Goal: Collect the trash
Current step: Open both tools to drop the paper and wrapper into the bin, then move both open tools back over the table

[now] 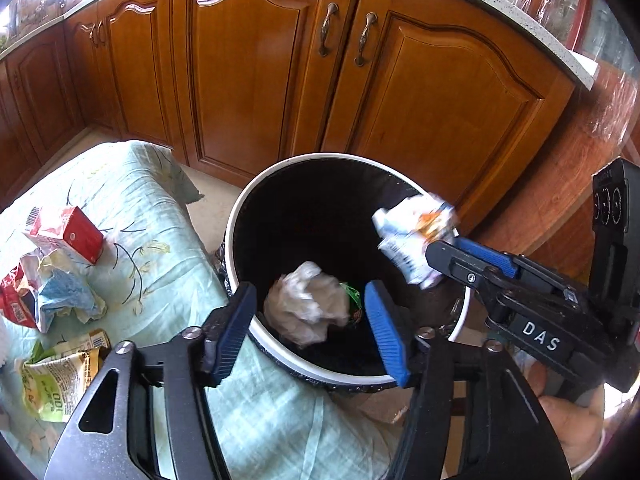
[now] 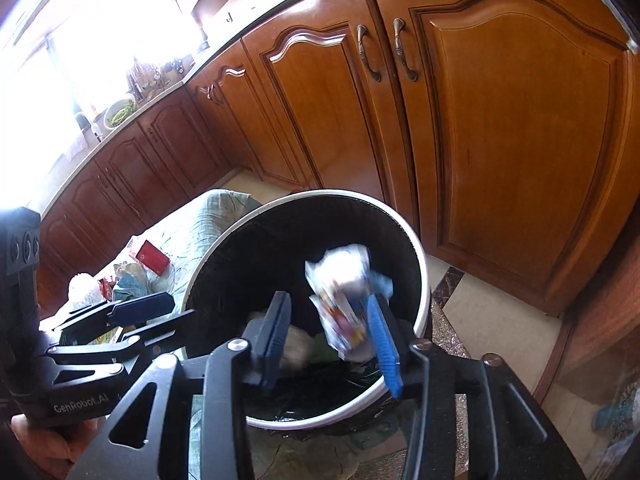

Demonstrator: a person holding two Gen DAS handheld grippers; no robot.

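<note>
Below, round black bin — crumpled paper, glossy wrapper

bins: one
grippers: two, left and right
crumpled white pieces over the bin: two
red cartons: one, at 9 o'clock
cabinet door handles: two, at 12 o'clock

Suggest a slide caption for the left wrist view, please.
Both grippers, left and right, drop paper and wrapper into bin.
</note>
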